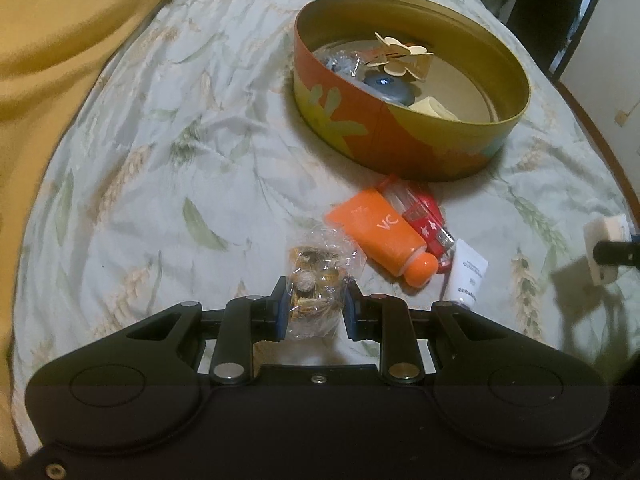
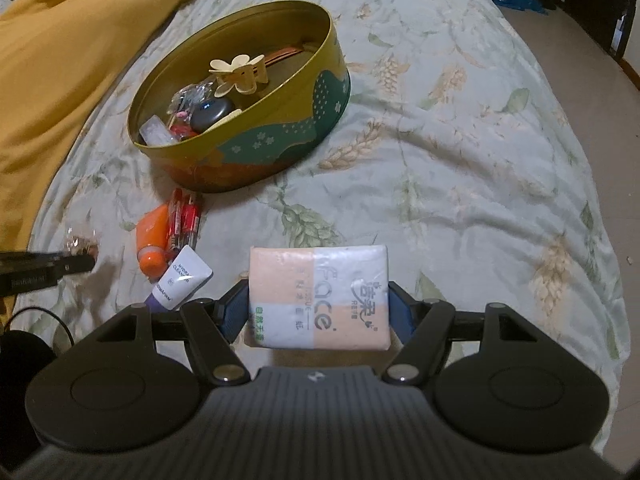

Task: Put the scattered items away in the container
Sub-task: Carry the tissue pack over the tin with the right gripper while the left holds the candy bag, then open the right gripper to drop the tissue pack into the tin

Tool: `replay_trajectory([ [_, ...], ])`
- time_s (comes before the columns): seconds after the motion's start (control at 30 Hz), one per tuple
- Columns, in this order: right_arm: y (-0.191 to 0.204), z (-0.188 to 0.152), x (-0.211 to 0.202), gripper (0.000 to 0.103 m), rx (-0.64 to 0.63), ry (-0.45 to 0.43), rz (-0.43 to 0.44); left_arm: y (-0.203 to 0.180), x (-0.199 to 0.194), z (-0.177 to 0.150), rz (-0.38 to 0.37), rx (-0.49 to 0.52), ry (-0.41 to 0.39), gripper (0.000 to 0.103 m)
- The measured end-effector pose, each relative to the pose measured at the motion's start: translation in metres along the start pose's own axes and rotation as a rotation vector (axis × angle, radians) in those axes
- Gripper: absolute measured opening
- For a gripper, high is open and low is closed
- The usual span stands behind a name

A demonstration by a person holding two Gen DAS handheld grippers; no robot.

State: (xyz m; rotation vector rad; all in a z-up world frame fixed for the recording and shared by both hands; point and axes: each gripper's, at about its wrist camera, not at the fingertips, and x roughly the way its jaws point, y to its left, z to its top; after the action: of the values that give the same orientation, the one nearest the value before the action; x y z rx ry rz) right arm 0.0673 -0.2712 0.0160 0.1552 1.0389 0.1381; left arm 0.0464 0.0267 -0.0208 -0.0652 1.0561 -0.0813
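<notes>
On the bed [image 2: 460,128], the round tin [image 1: 384,140] is sitting far of both tools; the right tool [image 2: 318,312] is clamping a tissue pack [image 2: 319,296], the left tool [image 1: 316,304] a cellophane packet [image 1: 320,276]; next, carrying both over the rim

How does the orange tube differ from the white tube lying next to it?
The orange tube looks larger, with a round orange cap; the white tube looks smaller, and its cap looks purple. The orange one rests against the red packet; the white one lies apart from it. Both lie on the bedspread, outside the tin.
</notes>
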Motion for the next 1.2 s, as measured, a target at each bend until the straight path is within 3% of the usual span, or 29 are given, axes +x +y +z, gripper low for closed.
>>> replay_trajectory([
  [0.43, 0.032, 0.056, -0.029, 0.071, -0.094, -0.076, 0.0, 0.006, 0.006, -0.009, 0.021, 0.001, -0.022, 0.024],
  [1.2, 0.113, 0.148, 0.005, 0.071, -0.255, -0.071, -0.02, 0.019, 0.015, -0.023, 0.009, -0.037, -0.039, 0.024],
])
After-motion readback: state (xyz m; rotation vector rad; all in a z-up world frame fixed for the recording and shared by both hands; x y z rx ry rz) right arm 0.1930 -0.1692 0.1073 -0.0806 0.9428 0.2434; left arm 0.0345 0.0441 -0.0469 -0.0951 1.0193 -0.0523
